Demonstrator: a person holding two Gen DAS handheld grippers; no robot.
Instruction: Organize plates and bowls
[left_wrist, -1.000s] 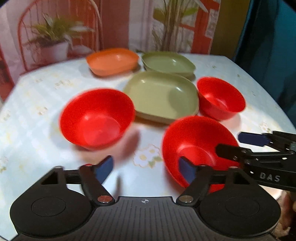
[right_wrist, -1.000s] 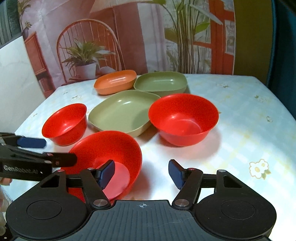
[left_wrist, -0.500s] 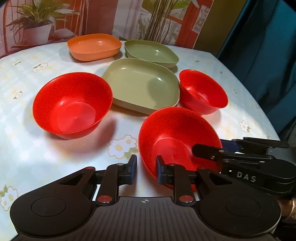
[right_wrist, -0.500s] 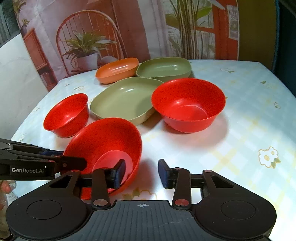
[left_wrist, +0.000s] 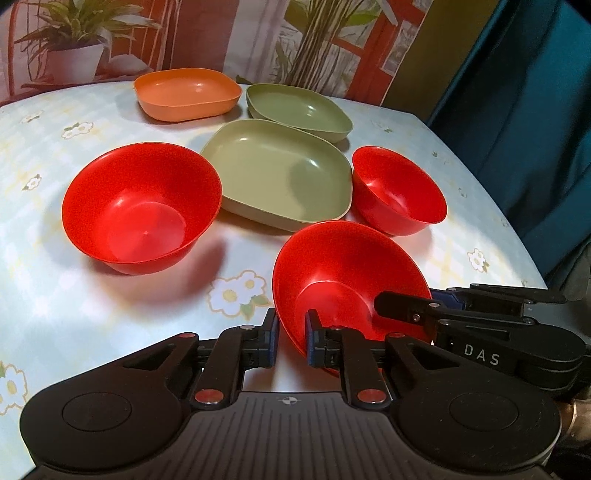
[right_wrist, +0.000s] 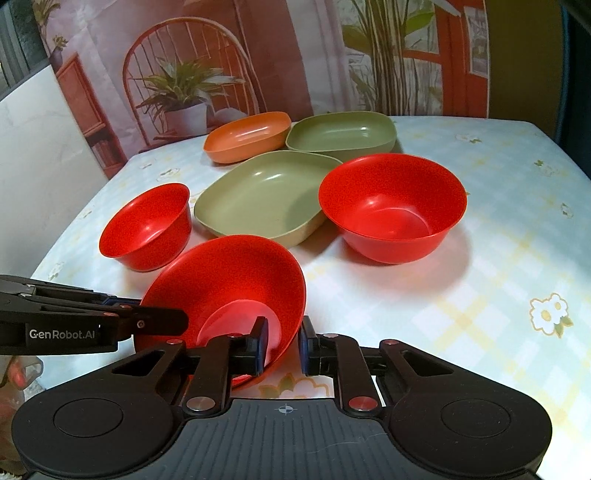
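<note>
A large red bowl (left_wrist: 343, 273) is tilted near the table's front edge; it also shows in the right wrist view (right_wrist: 229, 284). My left gripper (left_wrist: 290, 341) is shut on its near rim. My right gripper (right_wrist: 281, 343) is shut on the rim from the other side. A second large red bowl (left_wrist: 142, 208) stands upright, seen too in the right wrist view (right_wrist: 391, 206). A small red bowl (left_wrist: 397, 190) stands beside a green plate (left_wrist: 284, 170). Behind are a second green plate (left_wrist: 299, 110) and an orange plate (left_wrist: 186, 94).
The table (left_wrist: 74, 302) has a pale floral cloth. Its right edge (left_wrist: 517, 236) drops off next to a dark blue curtain. A printed backdrop with plants and a chair stands behind the table (right_wrist: 192, 85).
Both grippers have closed from wide open onto the rim of the near large red bowl, and the bowl has tipped up. The left camera moved closer.
</note>
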